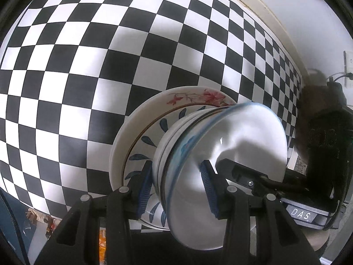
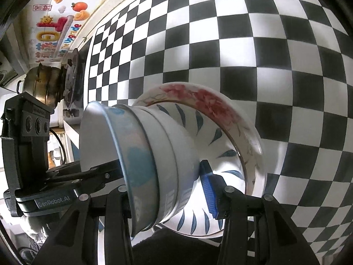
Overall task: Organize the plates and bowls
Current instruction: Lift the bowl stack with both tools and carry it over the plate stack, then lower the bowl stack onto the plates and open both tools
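Over the checkerboard tabletop (image 1: 88, 70), both grippers carry one nested stack of dishes, seen tilted on its side in both wrist views.

Left wrist view: stack sits at about 5 o'clock from frame centre. Left gripper (image 1: 176, 190) is part-closed on the stack's near edge. Its blue-ribbed left pad (image 1: 144, 190) lies against the outer side of the blue-leaf plate (image 1: 141, 141); the right pad (image 1: 208, 190) sits inside the top bowl (image 1: 242, 137), a smooth grey-white one with a clear bluish rim. So the jaws clamp several rims together. Under the leaf plate is the larger red-flower plate (image 1: 194, 98), outermost in the stack. White bowls (image 1: 163, 154) are nested between leaf plate and top bowl. Right gripper (image 1: 249, 176) enters at 3 o'clock, its black finger reaching into the top bowl.

Right wrist view: same stack around centre, at 6 o'clock. Right gripper (image 2: 167, 194) is also part-closed, holding the stack. Its blue pad (image 2: 208, 192) presses the leaf plate face (image 2: 220, 132); the other finger is hidden behind the top bowl's blue-tinted wall (image 2: 136, 154), so contact there cannot be confirmed. White bowls (image 2: 167, 137) sit between. Red-flower plate rim (image 2: 209, 103) is at 12 to 2 o'clock of the stack. Left gripper (image 2: 106, 172) comes in from 9 o'clock, fingers at the top bowl's rim.

Background at 10 o'clock: metal pot (image 2: 42, 84), dark lid (image 2: 74, 75) and colourful wall stickers (image 2: 55, 26).
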`<move>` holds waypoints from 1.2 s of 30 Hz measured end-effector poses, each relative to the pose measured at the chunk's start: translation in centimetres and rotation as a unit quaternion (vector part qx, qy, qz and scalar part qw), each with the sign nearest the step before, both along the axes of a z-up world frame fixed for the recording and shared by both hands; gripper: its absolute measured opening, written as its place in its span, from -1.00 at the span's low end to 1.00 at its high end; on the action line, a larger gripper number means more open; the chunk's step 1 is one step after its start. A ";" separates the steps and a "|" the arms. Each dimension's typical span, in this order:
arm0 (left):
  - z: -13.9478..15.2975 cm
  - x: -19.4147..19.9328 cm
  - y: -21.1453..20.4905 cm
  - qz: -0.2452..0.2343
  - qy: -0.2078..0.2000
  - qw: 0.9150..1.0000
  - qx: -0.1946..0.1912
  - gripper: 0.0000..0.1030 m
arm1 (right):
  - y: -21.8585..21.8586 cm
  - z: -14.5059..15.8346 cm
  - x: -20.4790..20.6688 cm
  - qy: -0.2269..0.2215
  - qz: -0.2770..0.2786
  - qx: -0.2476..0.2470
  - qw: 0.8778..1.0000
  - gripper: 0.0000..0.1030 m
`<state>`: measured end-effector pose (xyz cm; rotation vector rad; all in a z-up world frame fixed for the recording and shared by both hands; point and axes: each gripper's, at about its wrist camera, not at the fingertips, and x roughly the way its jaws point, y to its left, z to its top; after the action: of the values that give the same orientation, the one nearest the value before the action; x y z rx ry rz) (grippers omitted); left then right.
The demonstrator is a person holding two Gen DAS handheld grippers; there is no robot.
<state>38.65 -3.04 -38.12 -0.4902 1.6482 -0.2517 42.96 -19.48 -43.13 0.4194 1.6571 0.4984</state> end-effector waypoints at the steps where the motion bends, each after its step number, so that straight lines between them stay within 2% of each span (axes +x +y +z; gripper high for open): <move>1: 0.0 0.0 0.0 -0.001 -0.001 1.000 0.000 -0.22 | 0.0 0.0 0.0 -0.002 -0.001 -0.001 1.000 -0.12; 10: 0.3 0.1 -0.7 -0.022 -0.013 0.999 0.024 -0.22 | -0.3 0.2 -0.4 -0.012 0.000 -0.014 1.000 -0.14; 14: 1.3 -0.2 -0.8 -0.029 -0.031 0.998 0.055 -0.18 | 0.0 1.1 -0.6 -0.029 0.011 -0.030 0.999 -0.14; 18: 2.5 -0.9 -0.7 -0.036 -0.053 0.994 0.091 -0.18 | 0.0 3.3 -0.9 -0.063 0.020 -0.058 0.996 -0.14; 20: 3.4 -1.5 -0.7 -0.040 -0.071 0.990 0.113 -0.08 | 0.1 4.8 -1.3 -0.085 0.029 -0.079 0.993 -0.14; 24: 5.5 -2.8 -0.9 -0.051 -0.121 0.977 0.167 0.33 | 0.7 7.7 -2.6 -0.125 0.045 -0.111 0.985 -0.13; 25: 6.3 -3.3 -0.9 -0.048 -0.139 0.973 0.179 0.44 | 0.8 8.5 -3.1 -0.137 0.049 -0.118 0.982 -0.06; 27: 7.2 -3.9 -0.8 -0.042 -0.160 0.969 0.186 0.54 | 0.9 9.7 -3.9 -0.149 0.050 -0.123 0.980 0.16; 28: 7.8 -4.4 -0.7 -0.037 -0.171 0.967 0.188 0.73 | 0.8 10.4 -4.5 -0.158 0.049 -0.128 0.978 0.33; 29: 8.3 -4.7 -0.7 -0.033 -0.179 0.965 0.189 0.80 | 0.8 11.0 -4.9 -0.164 0.048 -0.132 0.976 0.52; 36: 12.2 -7.4 -0.2 -0.002 -0.244 0.947 0.210 0.83 | -0.3 15.2 -8.6 -0.224 0.021 -0.193 0.955 0.70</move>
<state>31.21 -3.26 -25.92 -0.0849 1.1701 -0.0142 34.31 -19.82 -27.98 -0.0226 1.2812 0.2625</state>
